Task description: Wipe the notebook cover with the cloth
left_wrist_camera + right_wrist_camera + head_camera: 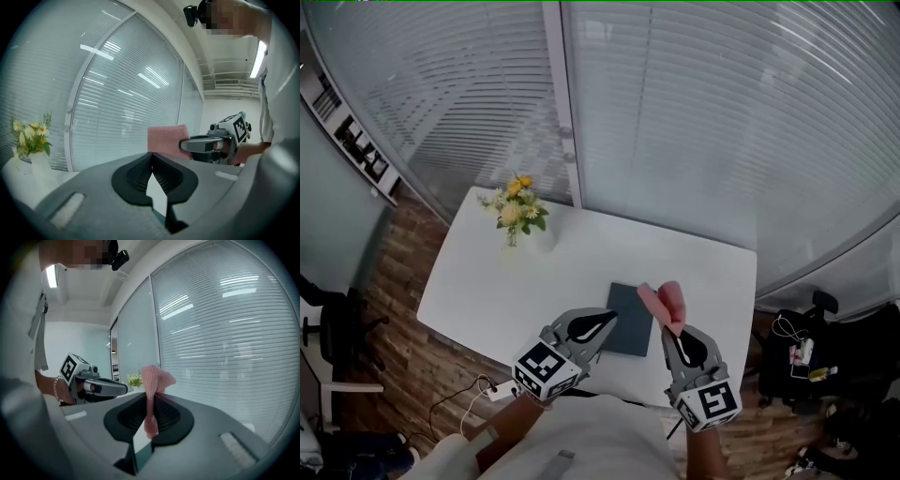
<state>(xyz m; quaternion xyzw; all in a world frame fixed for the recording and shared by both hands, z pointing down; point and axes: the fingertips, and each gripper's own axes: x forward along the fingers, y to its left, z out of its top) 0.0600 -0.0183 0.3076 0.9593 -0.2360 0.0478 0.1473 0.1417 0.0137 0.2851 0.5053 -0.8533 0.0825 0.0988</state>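
Note:
A dark teal notebook (630, 319) lies flat near the front edge of the white table (487, 281). My right gripper (675, 336) is shut on a pink cloth (664, 302), which sticks up above its jaws, held in the air over the notebook's right edge. The right gripper view shows the cloth (153, 394) pinched between the jaws and flopping at the top. My left gripper (602, 325) hovers over the notebook's left side, jaws closed with nothing in them. In the left gripper view the cloth (166, 139) and the right gripper (213, 143) appear ahead.
A white vase with yellow and white flowers (517, 214) stands at the table's far left. Glass walls with blinds (722, 122) rise behind the table. Bags and cables (802, 356) lie on the floor at right, a chair (333, 328) at left.

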